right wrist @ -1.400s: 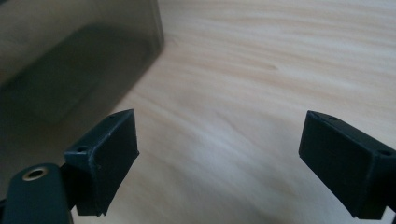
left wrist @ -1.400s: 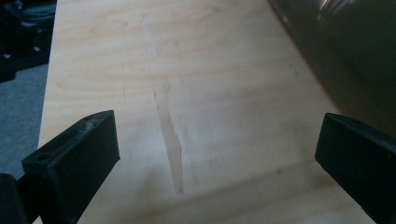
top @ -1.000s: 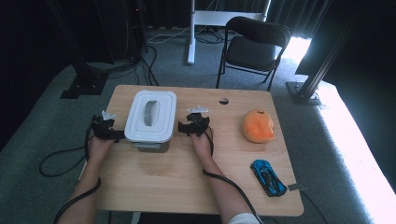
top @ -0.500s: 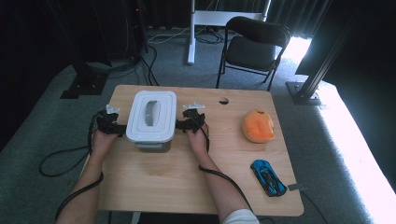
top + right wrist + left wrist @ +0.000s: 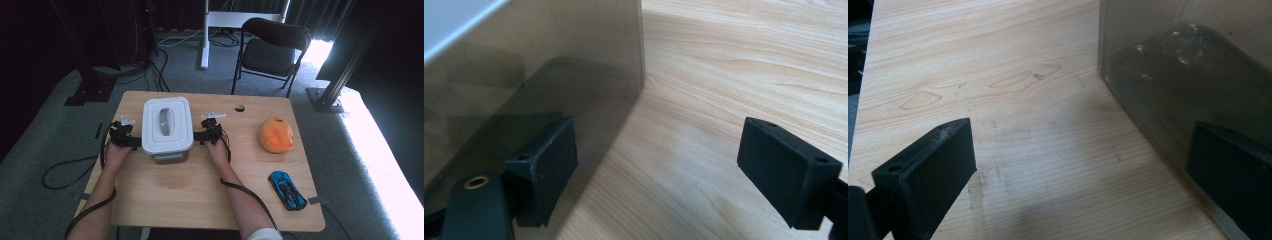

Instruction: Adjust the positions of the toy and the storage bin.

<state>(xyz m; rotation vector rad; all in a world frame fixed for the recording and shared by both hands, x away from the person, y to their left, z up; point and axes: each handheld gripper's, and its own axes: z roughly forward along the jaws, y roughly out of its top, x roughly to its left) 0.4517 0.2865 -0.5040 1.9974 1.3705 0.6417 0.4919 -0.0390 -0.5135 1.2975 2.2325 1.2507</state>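
On the wooden table (image 5: pixel 165 195), your two grippers flank a lidded container (image 5: pixel 167 125) that stands left of centre. Your left gripper (image 5: pixel 131 141) sits against its left side, jaws spread wide with only bare tabletop between them. Your right gripper (image 5: pixel 200 136) meets the opposite wall, its jaws wide yet just closing a little, gripping nothing. An orange toy (image 5: pixel 276 135) and a blue car (image 5: pixel 287 189) lie well apart.
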